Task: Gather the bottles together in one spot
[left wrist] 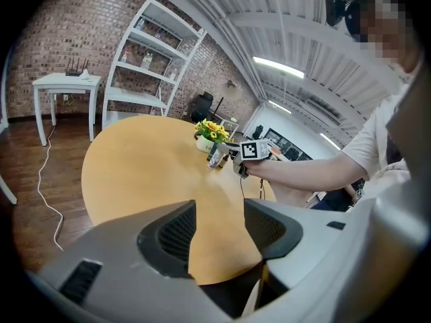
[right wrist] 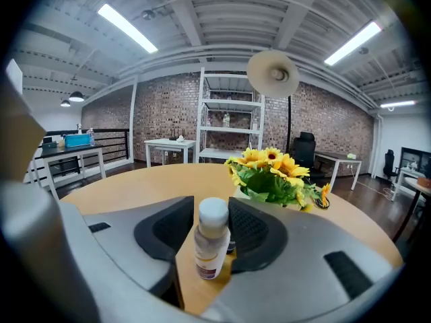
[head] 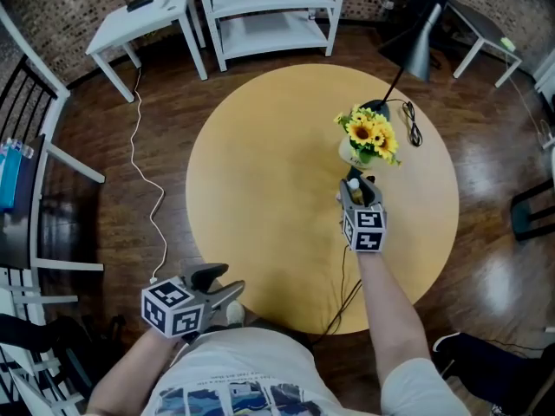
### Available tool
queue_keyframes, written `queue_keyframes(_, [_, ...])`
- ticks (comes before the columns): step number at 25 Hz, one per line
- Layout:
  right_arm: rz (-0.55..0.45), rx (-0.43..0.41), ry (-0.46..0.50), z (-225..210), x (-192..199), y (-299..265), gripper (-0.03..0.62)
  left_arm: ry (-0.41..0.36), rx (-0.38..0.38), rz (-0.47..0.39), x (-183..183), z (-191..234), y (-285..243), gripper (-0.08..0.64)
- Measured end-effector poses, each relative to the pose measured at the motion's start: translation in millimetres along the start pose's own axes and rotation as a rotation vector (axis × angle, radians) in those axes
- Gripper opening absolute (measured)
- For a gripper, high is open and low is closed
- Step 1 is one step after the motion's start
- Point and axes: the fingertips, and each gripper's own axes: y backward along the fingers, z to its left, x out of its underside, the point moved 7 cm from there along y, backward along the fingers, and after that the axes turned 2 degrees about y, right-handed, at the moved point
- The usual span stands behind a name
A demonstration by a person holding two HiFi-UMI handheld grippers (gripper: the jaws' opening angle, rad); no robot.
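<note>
Round wooden table (head: 260, 189) fills the middle of the head view. Right gripper (head: 355, 186) is right of centre, over the table, just below the sunflower pot (head: 368, 135).

In the right gripper view a small clear bottle (right wrist: 211, 237) with a white cap stands upright on the table between the jaws. The jaws are partly open. There is a gap on the bottle's left side, and the right pad is very close to it, but there is no clear squeeze, so the bottle is not gripped. Something small and dark sits just behind the bottle, low in the gap; I can't tell what it is. The sunflowers are right behind, upper right of the bottle.

Left gripper (head: 227, 282) is at the lower left of the head view, at the table's near edge, well apart from the bottle. In its own view the jaws are wide apart and hold nothing, with only bare tabletop showing through the gap. The right gripper and bottle show small in the centre of that view, beside the flowers.

A black lamp (head: 421, 46) leans over the table's upper right. A white shelf (head: 269, 11) is at top centre and a white side table (head: 143, 20) at upper left. A white cable (head: 139, 154) trails down the floor on the left.
</note>
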Motion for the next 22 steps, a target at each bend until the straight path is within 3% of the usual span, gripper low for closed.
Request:
queue_keyframes(4, [-0.034, 0.005, 0.035, 2, -12, 14, 0.250, -0.015, 0.003, 0.003, 1, 3, 0, 0.225])
queue_keyframes(12, [-0.081, 0.045, 0.042, 27, -37, 122, 0.250, -0.103, 0.070, -0.013, -6, 0, 0, 0.225])
queue_keyframes(22, [0.059, 0.134, -0.178, 150, 3, 309, 0.253, -0.254, 0.107, -0.038, 3, 3, 45, 0.227])
